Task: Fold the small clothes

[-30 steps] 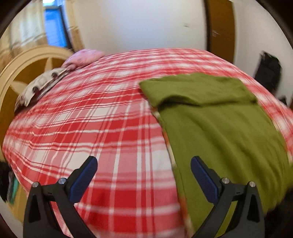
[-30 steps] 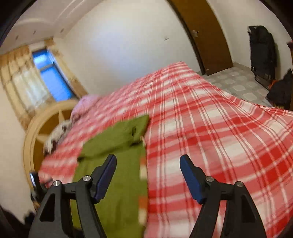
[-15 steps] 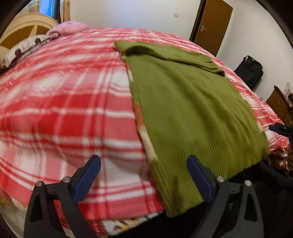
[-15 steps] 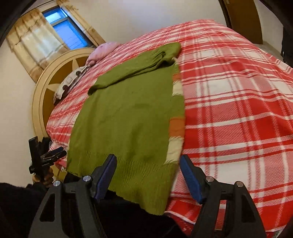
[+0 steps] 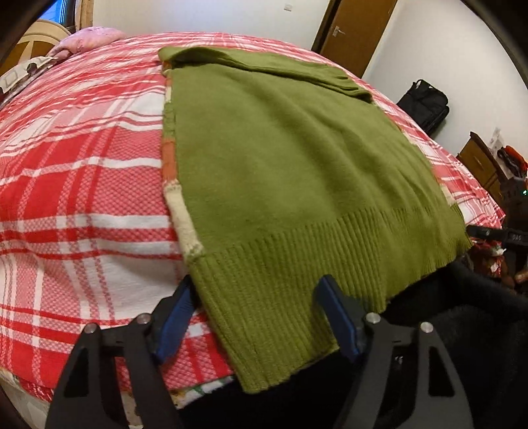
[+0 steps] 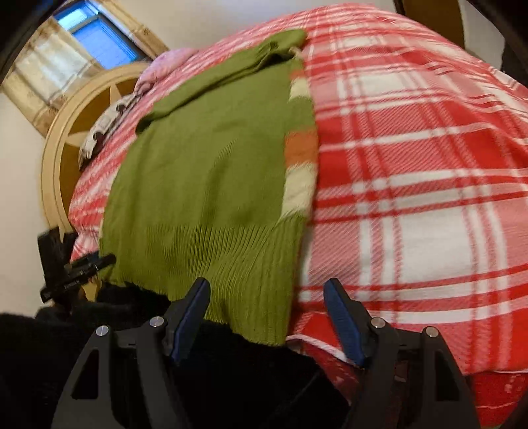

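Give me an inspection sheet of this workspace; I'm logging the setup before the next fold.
Surface: bed with red plaid blanket.
Job's things: green sweater lying flat, sleeve folded across its top, ribbed hem hanging over the bed edge.
Clutter: pink pillow at the far end.
Grippers: left gripper and right gripper open, straddling the hem's corners.
Cables: nothing seen.
Surroundings: wooden door, black bag, window.

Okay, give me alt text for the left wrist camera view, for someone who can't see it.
A green sweater lies flat on a red plaid bedspread, its ribbed hem hanging over the near edge. The open left gripper straddles the hem's left corner, blue-padded fingers on either side. A brown door stands beyond.
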`<state>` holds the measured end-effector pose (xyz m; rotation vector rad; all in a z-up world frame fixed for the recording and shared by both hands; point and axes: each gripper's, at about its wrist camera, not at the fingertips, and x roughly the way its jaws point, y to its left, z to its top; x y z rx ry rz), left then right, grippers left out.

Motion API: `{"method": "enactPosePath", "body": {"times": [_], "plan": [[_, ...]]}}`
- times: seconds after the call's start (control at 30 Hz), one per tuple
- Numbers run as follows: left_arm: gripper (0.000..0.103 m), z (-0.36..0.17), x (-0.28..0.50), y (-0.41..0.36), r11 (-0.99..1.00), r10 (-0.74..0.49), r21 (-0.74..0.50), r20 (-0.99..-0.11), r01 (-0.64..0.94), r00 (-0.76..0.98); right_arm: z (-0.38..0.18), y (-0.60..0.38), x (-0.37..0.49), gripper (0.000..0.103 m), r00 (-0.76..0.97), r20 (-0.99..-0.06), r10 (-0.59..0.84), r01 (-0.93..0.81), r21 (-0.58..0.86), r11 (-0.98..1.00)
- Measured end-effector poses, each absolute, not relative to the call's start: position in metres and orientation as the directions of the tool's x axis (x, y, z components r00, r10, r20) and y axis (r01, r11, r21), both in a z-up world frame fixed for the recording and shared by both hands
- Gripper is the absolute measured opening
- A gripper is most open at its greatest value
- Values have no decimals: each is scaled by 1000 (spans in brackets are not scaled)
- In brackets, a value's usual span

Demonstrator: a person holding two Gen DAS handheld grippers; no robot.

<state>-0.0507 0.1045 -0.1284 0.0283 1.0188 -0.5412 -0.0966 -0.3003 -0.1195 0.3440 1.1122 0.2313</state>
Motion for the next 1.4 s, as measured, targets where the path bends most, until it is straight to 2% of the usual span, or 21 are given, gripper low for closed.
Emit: {"method": "enactPosePath", "body": {"times": [0.03,0.1,0.27,0.3,0.33,0.4,0.47,0.67,0.8,0.97,1.03,1.17,1.23,1.3,1.33,1.37,1.4], "plan": [[64,-129,-50,105,867,-420,-229,-813,442,402,-121,-297,-96,63,418,-836,357,-22,383,923],[59,-130,-49,104,863,-431,-246,-813,440,391,-125,-291,-95,49,396,-842,367,-41,383,923],[37,-132,-51,106,844,-474,-297,-803,447,361,-136,-289,-87,49,391,-833,391,-14,420,907],[30,-131,-52,106,841,-478,-301,-801,449,360,-136,-287,-87,39,388,-834,391,-18,418,908],[23,-131,-53,108,842,-475,-296,-803,451,360,-136,-285,-86,10,380,-833,402,-33,422,906],[12,-129,-54,109,835,-489,-308,-795,457,358,-132,-281,-87,8,380,-811,445,-55,461,886],[8,-123,-55,111,828,-505,-321,-783,460,362,-125,-278,-86,8,381,-791,479,-83,486,870],[8,-79,-45,116,812,-548,-343,-727,473,414,-78,-295,-67,8,479,-609,632,-123,666,736],[8,-43,-13,116,809,-567,-357,-682,467,462,-50,-305,-30,8,535,-510,673,-140,732,666],[8,-20,47,96,841,-517,-300,-690,450,507,-45,-316,38,8,578,-516,631,-84,732,676],[8,-25,75,85,876,-454,-248,-716,414,531,-60,-322,68,8,585,-542,604,-22,734,679],[9,-46,125,73,915,-376,-229,-783,332,496,-99,-341,109,10,592,-586,554,116,742,660],[16,-54,142,72,925,-347,-211,-807,316,478,-122,-352,119,11,582,-588,562,210,777,594],[17,-55,149,74,917,-367,-229,-807,326,462,-136,-360,121,11,589,-528,611,252,839,482],[22,-53,152,75,910,-381,-243,-807,335,451,-137,-364,121,13,602,-497,625,254,861,440],[28,-50,154,77,906,-387,-242,-805,347,450,-136,-367,120,18,610,-460,646,243,884,400],[49,-45,154,82,914,-368,-216,-799,345,475,-133,-370,118,38,621,-418,663,222,905,363]]}}
